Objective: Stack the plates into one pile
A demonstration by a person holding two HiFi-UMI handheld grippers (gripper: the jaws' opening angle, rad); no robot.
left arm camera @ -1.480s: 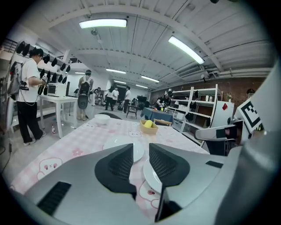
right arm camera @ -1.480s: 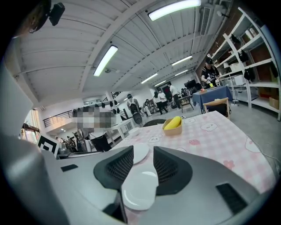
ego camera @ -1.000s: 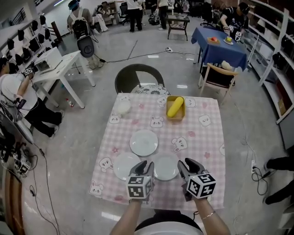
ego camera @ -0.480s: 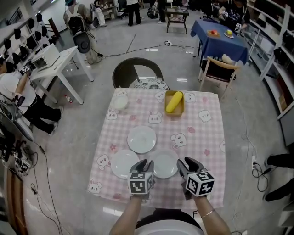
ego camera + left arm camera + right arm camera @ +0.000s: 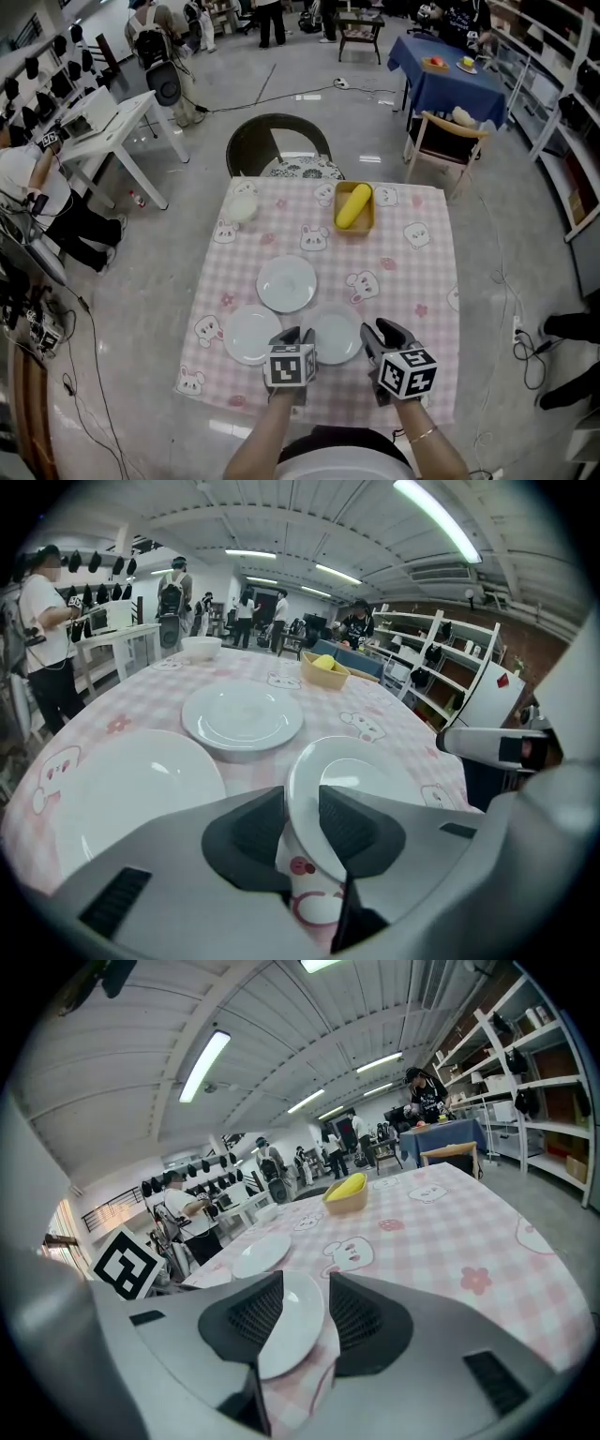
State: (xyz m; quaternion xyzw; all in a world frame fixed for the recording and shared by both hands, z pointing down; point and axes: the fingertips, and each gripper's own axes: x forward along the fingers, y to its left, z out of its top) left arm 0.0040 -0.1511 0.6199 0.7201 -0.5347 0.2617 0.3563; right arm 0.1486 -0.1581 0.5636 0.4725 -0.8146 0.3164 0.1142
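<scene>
Three white plates lie apart on the pink checked tablecloth [image 5: 412, 281]: a far plate [image 5: 287, 283], a left plate [image 5: 251, 335] and a near plate [image 5: 335, 336]. My left gripper [image 5: 294, 336] tips down at the near plate's left edge. In the left gripper view that rim [image 5: 305, 799] stands between the open jaws of the left gripper [image 5: 302, 803]. My right gripper [image 5: 382, 330] sits at the same plate's right edge. In the right gripper view the right gripper [image 5: 305, 1302] is open around the rim [image 5: 292, 1321], with a gap on each side. The plate rests on the cloth.
At the table's far end stand a yellow basket [image 5: 355, 208] holding something yellow and a small white bowl [image 5: 243, 208]. A round chair [image 5: 277, 148] stands behind the table. A white desk [image 5: 112, 122], a blue-covered table [image 5: 450, 80] and several people are further off.
Both grippers have come down a little toward the near plate. The left one has tipped more steeply and edged right, onto the plate's rim. The plates have not moved.
</scene>
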